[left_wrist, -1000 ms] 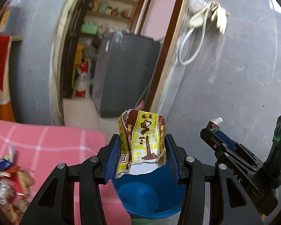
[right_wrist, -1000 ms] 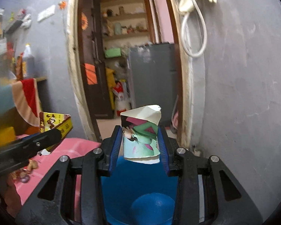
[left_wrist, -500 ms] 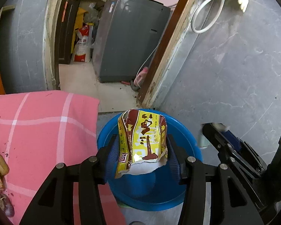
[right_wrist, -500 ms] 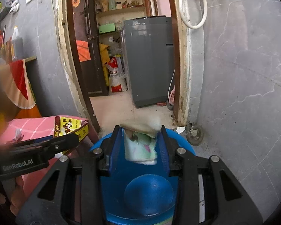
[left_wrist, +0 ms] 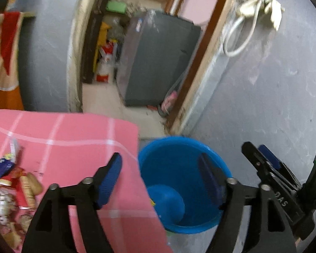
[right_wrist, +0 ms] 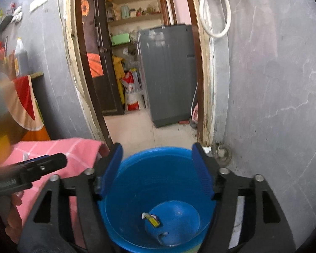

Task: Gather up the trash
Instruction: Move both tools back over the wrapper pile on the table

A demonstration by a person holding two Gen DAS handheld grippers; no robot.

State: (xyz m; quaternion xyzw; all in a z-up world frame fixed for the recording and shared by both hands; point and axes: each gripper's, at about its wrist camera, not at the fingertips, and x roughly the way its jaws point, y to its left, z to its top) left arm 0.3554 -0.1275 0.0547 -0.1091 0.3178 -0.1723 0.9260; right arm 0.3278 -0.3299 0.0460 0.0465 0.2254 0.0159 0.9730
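Note:
A blue bucket (left_wrist: 179,149) stands on the floor beside the pink checked table; it also shows in the right wrist view (right_wrist: 137,179). My left gripper (left_wrist: 161,179) is open and empty above the table edge and the bucket. My right gripper (right_wrist: 158,168) is open and empty right over the bucket. A yellow wrapper scrap (right_wrist: 152,220) lies in the bucket bottom. More wrappers and biscuits (left_wrist: 14,185) lie in a pile on the table at the left. The right gripper shows at the right of the left wrist view (left_wrist: 269,168).
The pink checked tablecloth (left_wrist: 63,135) ends next to the bucket. A grey wall (right_wrist: 273,105) rises right behind the bucket. A doorway with a grey appliance (right_wrist: 168,73) lies beyond. A white hose (right_wrist: 217,10) hangs on the wall.
Both grippers have opened and let go: the yellow wrapper and the green-white wrapper dropped out of them into the bucket. The left view has shifted left over the table.

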